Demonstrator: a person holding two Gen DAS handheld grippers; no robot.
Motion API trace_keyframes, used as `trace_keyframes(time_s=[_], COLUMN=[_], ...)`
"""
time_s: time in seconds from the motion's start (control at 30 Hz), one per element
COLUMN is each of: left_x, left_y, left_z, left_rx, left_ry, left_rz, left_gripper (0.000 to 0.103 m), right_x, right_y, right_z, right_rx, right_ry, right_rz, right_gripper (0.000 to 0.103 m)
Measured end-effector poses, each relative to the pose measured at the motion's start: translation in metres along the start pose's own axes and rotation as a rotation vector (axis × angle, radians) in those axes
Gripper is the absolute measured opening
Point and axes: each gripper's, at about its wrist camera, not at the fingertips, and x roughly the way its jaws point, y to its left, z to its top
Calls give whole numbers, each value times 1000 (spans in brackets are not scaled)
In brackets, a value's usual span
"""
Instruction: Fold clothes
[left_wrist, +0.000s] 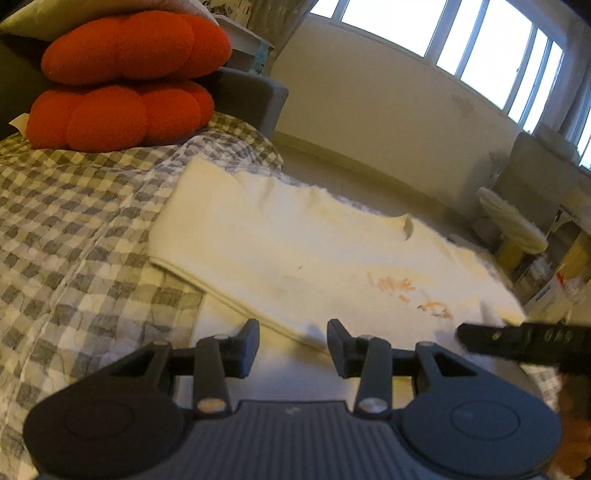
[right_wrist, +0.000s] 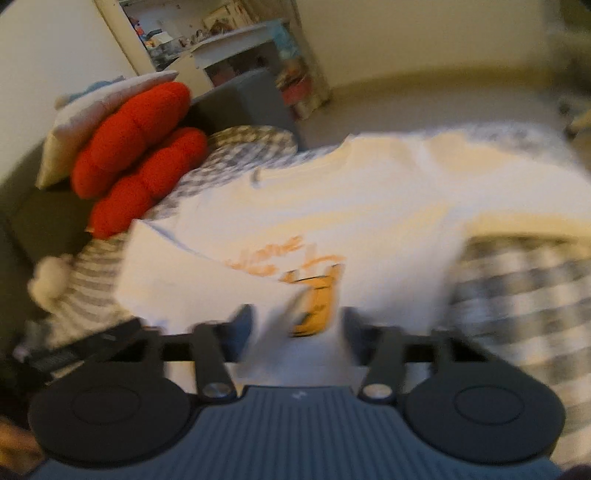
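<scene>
I see a bed under a grey-and-white checked cover; this surface carries everything. On it lies the shirt, cream with an orange print, spread mostly flat with one long straight edge toward me and a small corner turned up at the far side. From the left wrist view its long axis runs from upper left to lower right, so it lies ahead of and to the right of my left claw. That claw's fingers stand apart with nothing between them, just over the near edge of the cloth.

Two red cushions are stacked at the far left, well clear of the shirt.

My right claw is over the printed end; its view is badly blurred. The fingers look spread, and a pale fold of cloth seems to rise between them, though I cannot tell whether they are touching it. In the left view, the right claw's dark body enters from the right edge, beside the print.

I judge the right claw nearer the printed end and the left nearer the long hem. Whether this shape is a half-done fold or a spread-out shirt, I cannot settle.
</scene>
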Motion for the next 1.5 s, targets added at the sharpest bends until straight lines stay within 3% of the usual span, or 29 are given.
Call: trace_keyframes(time_s=[0.13, 0.27, 0.37, 0.43, 0.47, 0.5, 0.6, 0.83, 1.17, 1.33, 1.5], left_x=[3, 5, 5, 5, 5, 5, 5, 8, 39, 52, 65], left_y=[-5, -6, -6, -5, -4, -4, -4, -4, 2, 2, 2], left_z=[-6, -8, -9, -10, -10, -11, -13, -9, 31, 45, 55], left_rx=[51, 46, 58, 67, 71, 73, 75, 72, 33, 47, 64], left_ry=[-18, -36, -39, -44, -47, -51, -61, -52, -4, 10, 17], left_rz=[13, 19, 17, 15, 14, 14, 12, 2, -44, -48, -38], left_gripper=[42, 43, 43, 43, 43, 43, 43, 44, 51, 51, 51], right_x=[-20, -6, 10, 13, 14, 14, 12, -12, -39, -39, -32], right_y=[17, -1, -1, 12, 18, 23, 27, 13, -5, -22, -41], right_z=[-2, 1, -4, -5, -6, -7, -6, 9, 88, 109, 107], right_rx=[-156, -42, -13, -75, -111, -145, -192, -174, -118, -46, 19], right_ry=[-85, -1, 33, 23, 21, 20, -1, -102, -269, -276, -266], right_rz=[-106, -7, 0, -29, -45, -58, -79, -101, -180, -207, -212], right_gripper=[37, 40, 44, 44, 30, 2, 3, 3, 3, 3, 3])
